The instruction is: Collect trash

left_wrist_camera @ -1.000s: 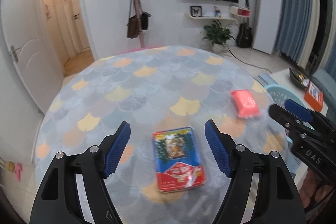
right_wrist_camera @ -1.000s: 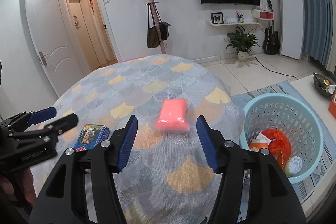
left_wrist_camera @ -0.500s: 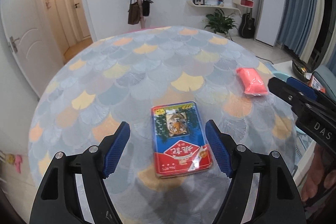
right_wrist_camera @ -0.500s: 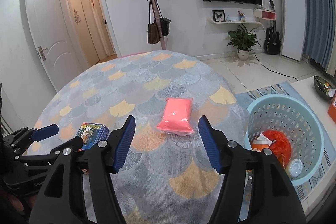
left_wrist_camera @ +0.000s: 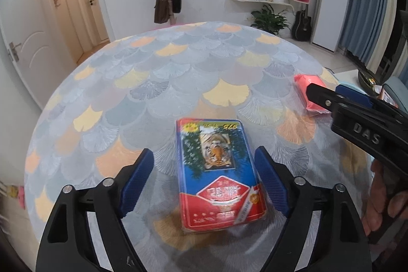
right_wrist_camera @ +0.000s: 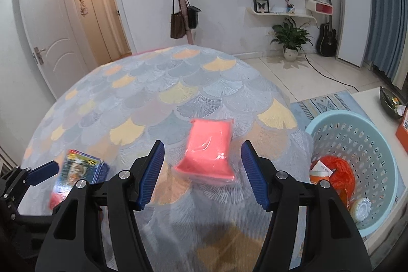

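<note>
My left gripper (left_wrist_camera: 204, 180) fingers spread around the tiger packet (left_wrist_camera: 219, 170), print blurred; right gripper (right_wrist_camera: 202, 175) fingers released around the pink pouch (right_wrist_camera: 207, 152); "DAS" readable.

Table (right_wrist_camera: 193, 83): card pack (left_wrist_camera: 219, 170), pink packet (right_wrist_camera: 209, 152)

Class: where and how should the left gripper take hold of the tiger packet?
Grip the tiger packet across its two long edges, coming down from above. It lies flat, its length running along the open left gripper, whose fingers already flank those edges.
</note>
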`<action>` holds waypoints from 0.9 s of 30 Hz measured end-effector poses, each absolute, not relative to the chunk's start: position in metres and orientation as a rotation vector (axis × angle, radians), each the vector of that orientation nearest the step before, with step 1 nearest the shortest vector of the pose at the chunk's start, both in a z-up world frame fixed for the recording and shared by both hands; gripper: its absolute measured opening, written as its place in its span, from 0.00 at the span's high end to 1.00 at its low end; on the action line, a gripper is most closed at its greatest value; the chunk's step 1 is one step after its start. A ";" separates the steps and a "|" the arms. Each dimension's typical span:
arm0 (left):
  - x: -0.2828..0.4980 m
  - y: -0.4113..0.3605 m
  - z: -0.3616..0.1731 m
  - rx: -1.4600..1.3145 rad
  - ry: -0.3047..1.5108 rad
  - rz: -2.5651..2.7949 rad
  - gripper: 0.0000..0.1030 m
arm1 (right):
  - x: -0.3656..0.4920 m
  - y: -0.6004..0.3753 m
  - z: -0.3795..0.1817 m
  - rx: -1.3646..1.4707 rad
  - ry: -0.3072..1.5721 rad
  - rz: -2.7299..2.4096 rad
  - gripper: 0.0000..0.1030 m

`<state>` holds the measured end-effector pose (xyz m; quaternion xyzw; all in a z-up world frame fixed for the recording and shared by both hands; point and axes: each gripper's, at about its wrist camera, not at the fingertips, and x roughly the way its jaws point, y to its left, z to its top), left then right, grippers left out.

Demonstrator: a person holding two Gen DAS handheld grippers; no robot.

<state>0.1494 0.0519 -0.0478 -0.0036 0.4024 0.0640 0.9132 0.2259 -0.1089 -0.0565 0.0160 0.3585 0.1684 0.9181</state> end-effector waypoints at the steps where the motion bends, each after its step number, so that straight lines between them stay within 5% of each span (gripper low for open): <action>1: 0.150 0.052 -0.049 -0.009 0.828 0.128 0.20 | 0.228 -0.108 -0.058 0.029 0.744 0.346 0.43; 6: 0.156 0.052 -0.059 -0.011 0.876 0.115 0.22 | 0.234 -0.103 -0.060 0.003 0.768 0.330 0.43; 9: 0.153 0.051 -0.059 -0.020 0.861 0.080 0.47 | 0.239 -0.098 -0.066 -0.017 0.810 0.327 0.45; 10: 0.153 0.049 -0.058 -0.007 0.860 0.076 0.58 | 0.239 -0.098 -0.067 -0.022 0.816 0.330 0.54; 14: 0.149 0.047 -0.056 0.004 0.858 0.050 0.81 | 0.237 -0.098 -0.067 -0.024 0.811 0.328 0.58; 15: 0.147 0.047 -0.054 0.000 0.851 0.039 0.82 | 0.236 -0.098 -0.066 -0.022 0.805 0.326 0.66; 27: 0.127 0.060 -0.030 -0.078 0.754 -0.036 0.84 | 0.214 -0.108 -0.054 0.041 0.744 0.350 0.67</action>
